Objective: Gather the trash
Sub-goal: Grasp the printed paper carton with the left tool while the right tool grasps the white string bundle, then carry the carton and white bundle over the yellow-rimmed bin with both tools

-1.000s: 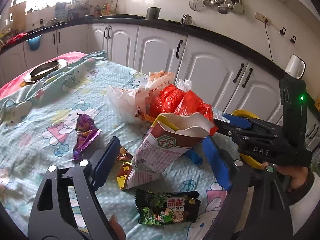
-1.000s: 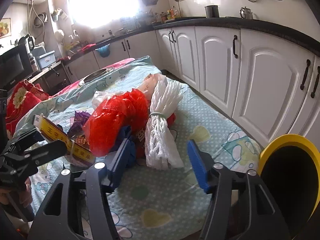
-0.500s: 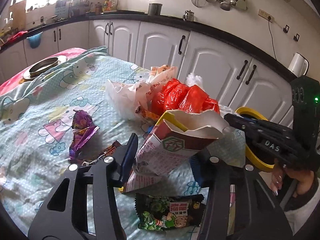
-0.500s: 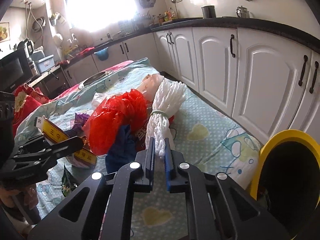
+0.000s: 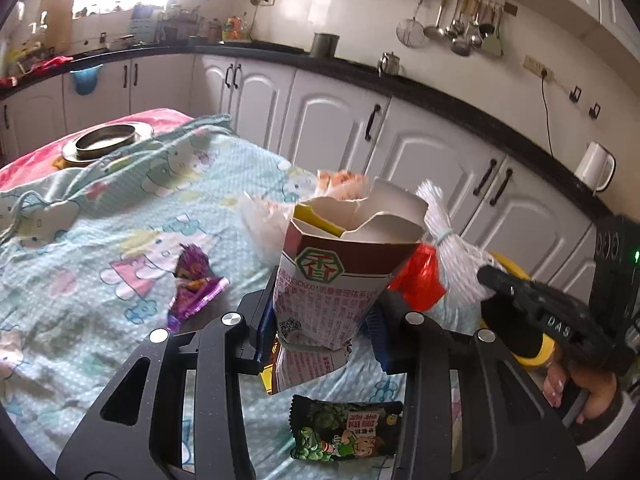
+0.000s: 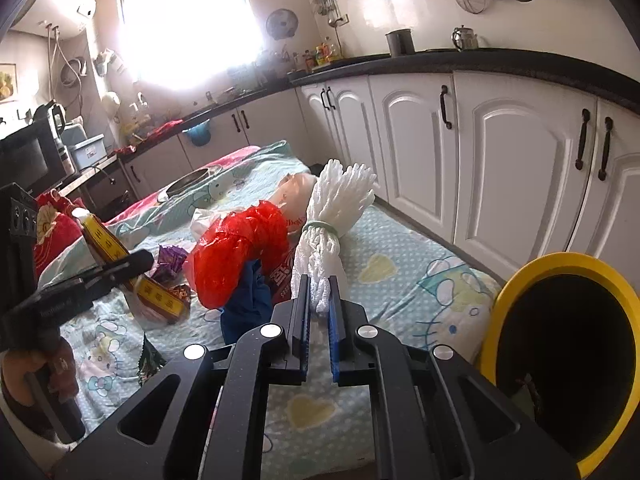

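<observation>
1. While our left gripper [image 5: 320, 320] clamps the torn paper carton [image 5: 336, 272], lifted off the bedspread [image 5: 120, 216], its base hides the fingertips.
2. Our right gripper [image 6: 319, 312] pinches the white foam netting [image 6: 332, 224] near the bedspread's right edge, beside the half-cropped yellow-rimmed bin [image 6: 560, 360].

Red bag [image 6: 236, 256] crowds the right gripper's [image 6: 319, 312] left; open cloth [image 6: 404, 276] leads to the yellow-rimmed bin [image 6: 560, 360]
</observation>
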A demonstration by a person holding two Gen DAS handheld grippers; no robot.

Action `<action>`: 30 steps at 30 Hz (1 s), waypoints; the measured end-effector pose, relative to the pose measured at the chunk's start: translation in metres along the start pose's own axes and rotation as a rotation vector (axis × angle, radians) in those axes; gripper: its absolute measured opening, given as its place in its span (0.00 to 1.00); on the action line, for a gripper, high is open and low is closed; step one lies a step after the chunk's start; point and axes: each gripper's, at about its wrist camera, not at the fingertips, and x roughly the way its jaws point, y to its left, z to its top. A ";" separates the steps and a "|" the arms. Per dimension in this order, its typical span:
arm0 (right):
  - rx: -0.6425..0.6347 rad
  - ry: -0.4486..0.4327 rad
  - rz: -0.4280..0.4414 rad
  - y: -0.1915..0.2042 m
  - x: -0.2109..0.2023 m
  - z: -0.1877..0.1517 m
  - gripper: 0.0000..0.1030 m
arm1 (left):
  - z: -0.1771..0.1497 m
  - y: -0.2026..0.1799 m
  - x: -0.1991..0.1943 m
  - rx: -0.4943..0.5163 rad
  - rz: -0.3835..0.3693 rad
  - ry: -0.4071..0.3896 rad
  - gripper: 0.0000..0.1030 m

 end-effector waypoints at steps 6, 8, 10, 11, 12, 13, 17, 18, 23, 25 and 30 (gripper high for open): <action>0.015 -0.023 0.006 -0.003 -0.015 -0.001 0.08 | 0.012 -0.001 -0.018 -0.011 0.004 -0.051 0.30; 0.019 -0.027 0.006 -0.004 -0.021 -0.003 0.08 | 0.015 -0.003 -0.023 -0.012 0.006 -0.065 0.30; 0.023 -0.034 0.009 -0.004 -0.027 -0.003 0.08 | 0.019 -0.005 -0.027 -0.013 0.005 -0.078 0.30; 0.024 -0.039 0.009 -0.004 -0.029 -0.003 0.08 | 0.020 -0.006 -0.029 -0.013 0.003 -0.082 0.30; 0.024 -0.042 0.009 -0.005 -0.032 -0.003 0.08 | 0.021 -0.008 -0.031 -0.012 0.000 -0.086 0.30; 0.023 -0.045 0.009 -0.005 -0.035 -0.003 0.08 | 0.021 -0.010 -0.032 -0.011 -0.003 -0.088 0.30; 0.019 -0.062 -0.001 -0.007 -0.047 -0.004 0.08 | 0.027 -0.024 -0.037 0.008 -0.019 -0.101 0.30; 0.021 -0.068 -0.002 -0.009 -0.051 -0.003 0.08 | 0.028 -0.027 -0.037 0.011 -0.025 -0.103 0.30; 0.031 -0.094 -0.012 -0.016 -0.069 -0.003 0.08 | 0.032 -0.049 -0.038 0.039 -0.056 -0.111 0.30; 0.038 -0.106 -0.021 -0.020 -0.077 -0.003 0.08 | 0.033 -0.058 -0.036 0.051 -0.066 -0.112 0.30; 0.051 -0.127 -0.044 -0.033 -0.092 -0.004 0.08 | 0.034 -0.075 -0.031 0.069 -0.092 -0.107 0.30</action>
